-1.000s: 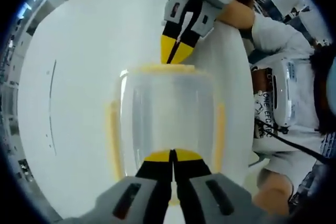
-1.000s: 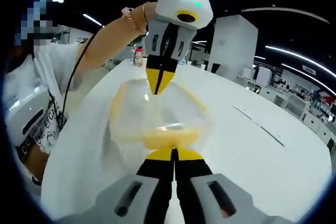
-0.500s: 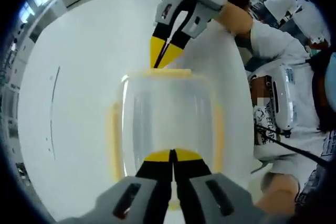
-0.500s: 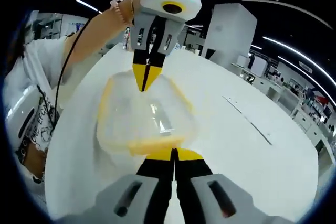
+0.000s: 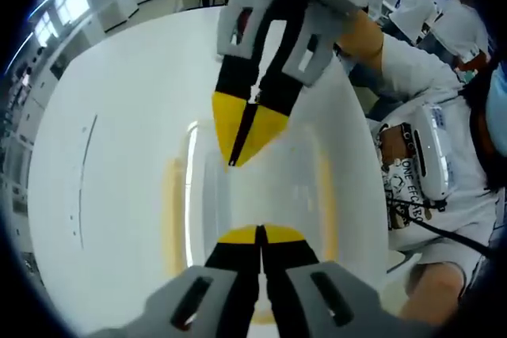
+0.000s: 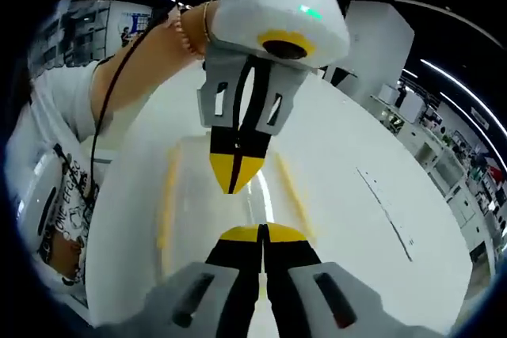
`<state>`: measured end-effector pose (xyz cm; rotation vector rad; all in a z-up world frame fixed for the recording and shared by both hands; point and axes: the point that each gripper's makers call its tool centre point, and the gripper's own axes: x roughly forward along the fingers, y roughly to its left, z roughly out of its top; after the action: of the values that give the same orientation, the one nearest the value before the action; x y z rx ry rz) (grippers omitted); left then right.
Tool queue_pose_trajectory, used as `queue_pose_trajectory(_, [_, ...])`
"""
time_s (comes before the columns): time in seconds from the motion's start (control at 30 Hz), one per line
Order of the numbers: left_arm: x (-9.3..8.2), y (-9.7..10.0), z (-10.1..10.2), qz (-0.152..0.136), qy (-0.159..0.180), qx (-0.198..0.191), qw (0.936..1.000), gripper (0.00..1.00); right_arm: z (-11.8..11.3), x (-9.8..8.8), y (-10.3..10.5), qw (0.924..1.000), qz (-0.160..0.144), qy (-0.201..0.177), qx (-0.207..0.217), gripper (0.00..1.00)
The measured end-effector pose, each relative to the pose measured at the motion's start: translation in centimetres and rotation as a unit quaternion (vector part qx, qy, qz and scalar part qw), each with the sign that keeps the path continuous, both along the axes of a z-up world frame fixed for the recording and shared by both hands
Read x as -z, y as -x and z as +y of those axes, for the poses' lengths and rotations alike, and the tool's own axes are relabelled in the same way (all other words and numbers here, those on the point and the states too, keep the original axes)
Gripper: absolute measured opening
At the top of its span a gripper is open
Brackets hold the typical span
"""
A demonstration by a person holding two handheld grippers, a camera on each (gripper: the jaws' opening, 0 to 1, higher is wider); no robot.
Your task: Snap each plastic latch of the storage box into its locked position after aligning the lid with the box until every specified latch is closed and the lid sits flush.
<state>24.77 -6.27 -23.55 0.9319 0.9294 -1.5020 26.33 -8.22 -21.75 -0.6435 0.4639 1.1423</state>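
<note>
2 yellow side latches [image 5: 173, 211] flank the clear storage box [image 5: 253, 187], which sits on the white table [image 5: 103, 156] between the 2 grippers. The lid [image 6: 230, 195] appears seated. The left gripper [image 5: 260, 234] and the right gripper [image 6: 261, 232] face each other above the box, each with jaws closed and holding nothing. Judged step: pressing latches shut. The next move calls for a closed tip pushing firmly on a latch not yet locked.
</note>
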Motion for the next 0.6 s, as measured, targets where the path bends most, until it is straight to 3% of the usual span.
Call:
queue_pose_trajectory(0.13, [0.0,0.0,0.0,-0.003,0.017,0.001,0.9999,0.00,1.7,0.1,0.4,0.9995,0.019,0.014,-0.023,0.00])
queue_pose_trajectory(0.23, [-0.1,-0.2,0.1,-0.002,0.028,0.001,0.9996,0.00,2.2,0.8,0.7,0.9977,0.027,0.047,-0.040,0.00])
queue_pose_trajectory(0.6, [-0.3,-0.9,0.5,0.004,0.062,0.006,0.9981,0.00,3.2,1.9,1.5,0.9925,0.028,0.095,-0.072,0.00])
